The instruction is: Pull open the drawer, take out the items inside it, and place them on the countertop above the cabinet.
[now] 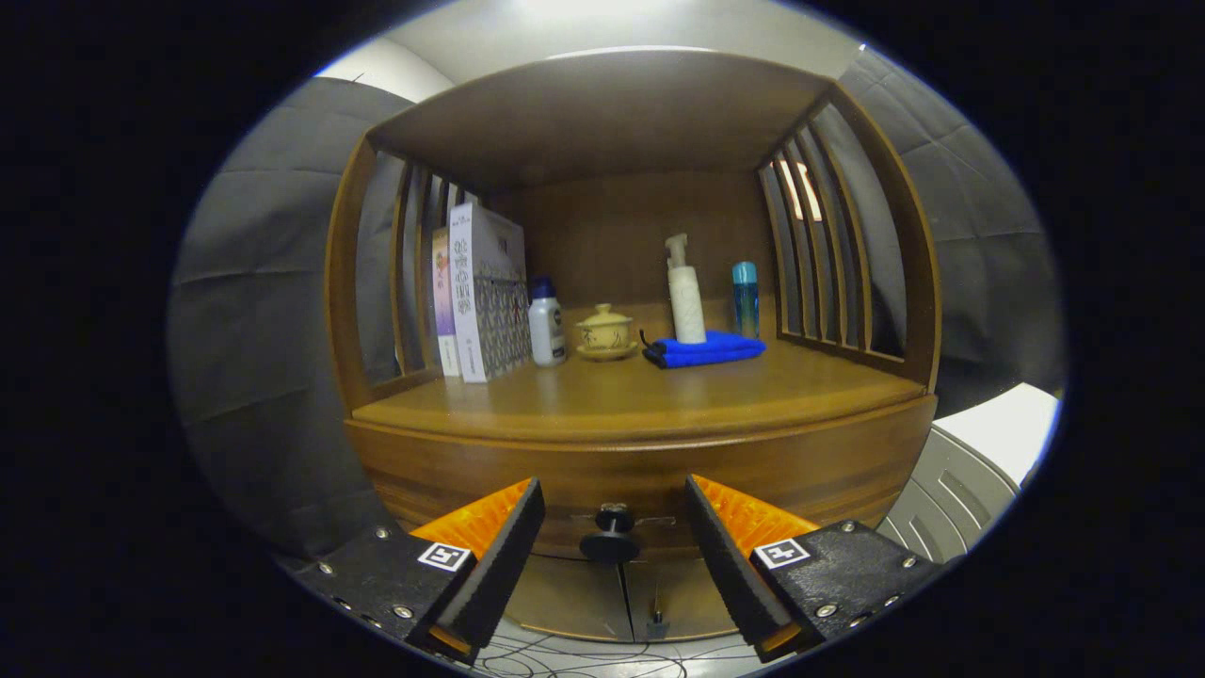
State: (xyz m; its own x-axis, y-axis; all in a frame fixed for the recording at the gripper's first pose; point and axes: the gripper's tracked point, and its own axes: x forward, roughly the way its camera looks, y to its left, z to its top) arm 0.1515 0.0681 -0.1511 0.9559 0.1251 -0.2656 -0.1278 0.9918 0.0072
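A wooden cabinet stands ahead, with its countertop (640, 395) under an open shelf hood. Below the countertop runs the shut drawer front (471, 471), and its dark round knob (610, 540) sits right between my fingers. My gripper (614, 513) is open, one finger on each side of the knob, neither touching it. The inside of the drawer is hidden.
On the countertop stand two upright boxes (485, 292) at the left, a white bottle with a blue cap (546, 325), a lidded yellow cup on a saucer (604, 331), a pump bottle (685, 292) on a folded blue cloth (706, 349), and a teal bottle (745, 297). Two lower cabinet doors (574, 593) sit under the drawer. A grey-white unit (970, 471) stands to the right.
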